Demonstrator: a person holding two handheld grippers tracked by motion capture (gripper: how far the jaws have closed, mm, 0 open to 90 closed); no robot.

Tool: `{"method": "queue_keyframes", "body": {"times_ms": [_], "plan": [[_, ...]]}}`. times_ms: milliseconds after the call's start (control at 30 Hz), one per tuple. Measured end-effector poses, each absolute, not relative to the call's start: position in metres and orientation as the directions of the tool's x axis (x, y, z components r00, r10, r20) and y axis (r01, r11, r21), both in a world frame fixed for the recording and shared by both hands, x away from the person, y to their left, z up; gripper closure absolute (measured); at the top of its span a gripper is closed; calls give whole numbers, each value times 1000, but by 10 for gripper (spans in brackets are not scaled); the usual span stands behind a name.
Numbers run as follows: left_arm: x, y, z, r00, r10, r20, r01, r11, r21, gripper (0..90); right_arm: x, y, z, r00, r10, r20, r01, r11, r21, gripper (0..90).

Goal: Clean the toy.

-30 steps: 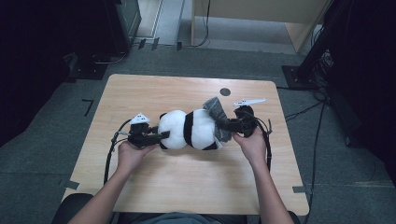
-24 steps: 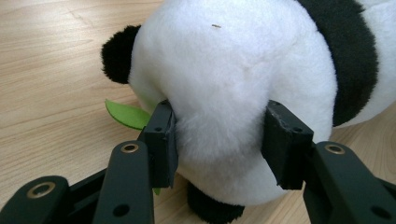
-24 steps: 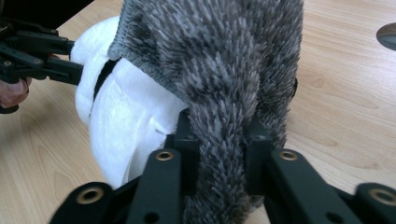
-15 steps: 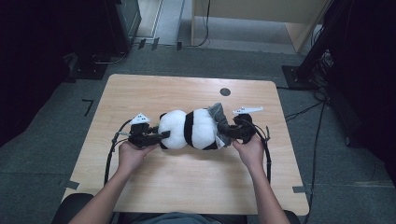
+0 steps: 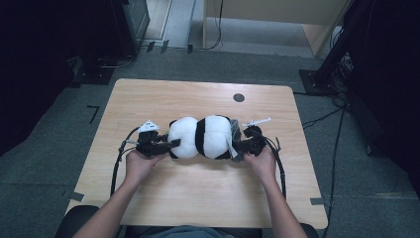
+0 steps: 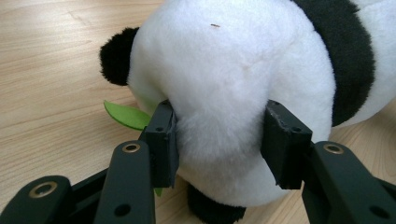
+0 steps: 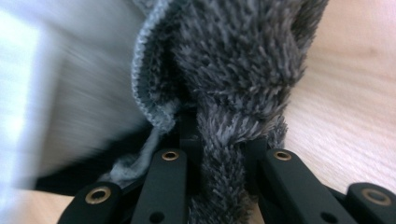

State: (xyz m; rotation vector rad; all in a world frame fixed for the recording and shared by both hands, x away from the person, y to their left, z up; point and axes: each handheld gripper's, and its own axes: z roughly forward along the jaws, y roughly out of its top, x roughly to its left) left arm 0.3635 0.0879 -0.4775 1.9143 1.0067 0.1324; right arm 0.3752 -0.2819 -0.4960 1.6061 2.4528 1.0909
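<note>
The right gripper [image 5: 242, 144] has come down since a second ago, bringing the grey fuzzy cloth [image 5: 235, 140] low against the panda's end; its jaws have just been closing and now pinch a fold of that cloth tight. Nearest, the person's hands hold both tools. The left gripper [image 5: 171, 144] has kept its place, its pads pressed into the white head of the plush panda [image 5: 200, 137]. The panda lies on its side at the middle of the wooden table [image 5: 198, 198], a green felt leaf [image 6: 126, 115] beneath it. Farther back, a dark round hole [image 5: 238, 97] marks the tabletop.
</note>
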Motion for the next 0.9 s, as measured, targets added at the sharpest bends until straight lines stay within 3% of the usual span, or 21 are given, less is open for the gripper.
{"method": "queue_keyframes", "body": {"times_ms": [233,367,733,900], "plan": [[364,89,-477,658,691,-300,593,-229,772,518,375,-289,-486,-426,824,373,823,182,538,783],[363,89,-477,658,692,-297,593,-233,771,518,371,-301,-469,-400,820,410,810,107,577,783],[363,88,-476,657,694,-295,593,-235,770,518,355,-304,-418,-448,792,416,739,65,671,779],[363,88,-476,654,696,-297,596,-232,769,519,361,-287,-418,-477,763,437,738,77,670,779]]}}
